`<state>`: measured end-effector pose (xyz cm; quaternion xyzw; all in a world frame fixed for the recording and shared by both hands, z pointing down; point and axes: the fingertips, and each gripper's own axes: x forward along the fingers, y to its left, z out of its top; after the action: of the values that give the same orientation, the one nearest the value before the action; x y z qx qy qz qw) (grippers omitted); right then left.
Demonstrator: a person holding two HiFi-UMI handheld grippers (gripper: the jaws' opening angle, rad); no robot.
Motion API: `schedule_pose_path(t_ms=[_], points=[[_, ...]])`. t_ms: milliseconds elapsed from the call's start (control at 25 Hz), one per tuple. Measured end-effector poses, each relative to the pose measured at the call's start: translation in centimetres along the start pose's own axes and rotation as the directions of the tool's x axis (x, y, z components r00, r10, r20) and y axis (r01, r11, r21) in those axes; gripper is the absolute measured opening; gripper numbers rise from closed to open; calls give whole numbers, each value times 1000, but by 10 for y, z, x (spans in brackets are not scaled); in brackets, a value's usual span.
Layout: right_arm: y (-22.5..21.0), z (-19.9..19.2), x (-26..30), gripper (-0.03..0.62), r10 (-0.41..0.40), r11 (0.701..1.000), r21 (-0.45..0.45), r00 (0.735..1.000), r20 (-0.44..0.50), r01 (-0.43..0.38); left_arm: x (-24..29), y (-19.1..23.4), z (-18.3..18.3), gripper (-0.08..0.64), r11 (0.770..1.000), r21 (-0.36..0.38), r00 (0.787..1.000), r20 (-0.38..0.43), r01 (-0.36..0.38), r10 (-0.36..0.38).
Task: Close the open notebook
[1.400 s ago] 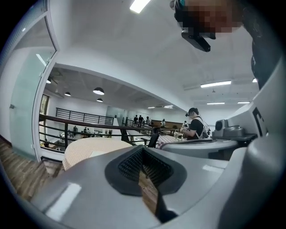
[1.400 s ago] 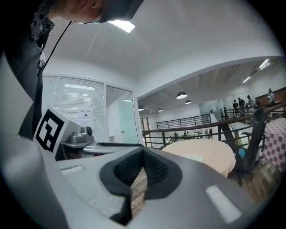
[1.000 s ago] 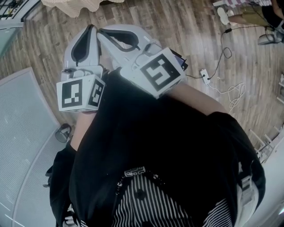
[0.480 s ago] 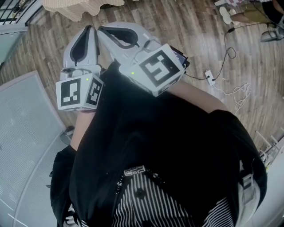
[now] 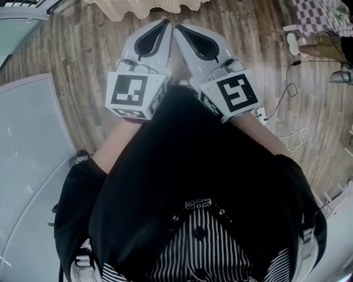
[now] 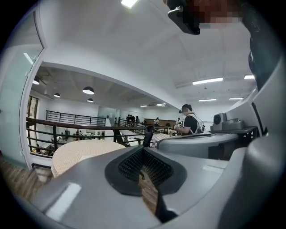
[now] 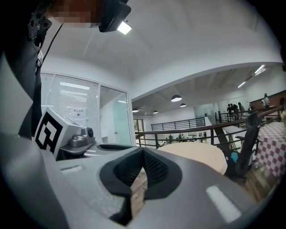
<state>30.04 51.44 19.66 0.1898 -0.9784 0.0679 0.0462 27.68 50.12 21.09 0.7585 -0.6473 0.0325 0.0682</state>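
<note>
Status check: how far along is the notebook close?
Done: nothing visible; no notebook appears in any view. In hand: nothing; the grey left tool and grey right tool are both shut and empty, side by side above the wooden plank floor, pointing toward a round cream-clothed table. Remaining: find the notebook and close it.

The left gripper [image 5: 161, 26] and right gripper [image 5: 181, 28] sit side by side before the person's torso [image 5: 193, 182], above the floor [image 5: 83, 60], tips converging. A table [image 5: 143, 6] stands just beyond the tips, with a railing [image 6: 54, 134] behind it. A panel [image 5: 33, 143] lies left of the person; a power strip [image 5: 260, 113] and cable [image 5: 292, 135] lie on the floor to the right, a second table [image 5: 317, 12] beyond them.
</note>
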Motion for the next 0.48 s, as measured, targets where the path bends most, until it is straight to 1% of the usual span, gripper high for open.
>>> schedule_pose_path(t_ms=[120, 400, 480], points=[[-4, 0, 22, 2, -9, 1000, -10, 1000, -8, 8, 10, 20, 0, -2, 1000, -16, 1000, 4, 8, -8], [-26, 9, 92, 2, -40, 999, -24, 999, -21, 39, 49, 83, 8, -2, 999, -33, 999, 14, 31, -31], [-35, 12, 106, 2, -56, 998, -26, 998, -21, 56, 62, 95, 11, -2, 998, -36, 999, 20, 44, -43]])
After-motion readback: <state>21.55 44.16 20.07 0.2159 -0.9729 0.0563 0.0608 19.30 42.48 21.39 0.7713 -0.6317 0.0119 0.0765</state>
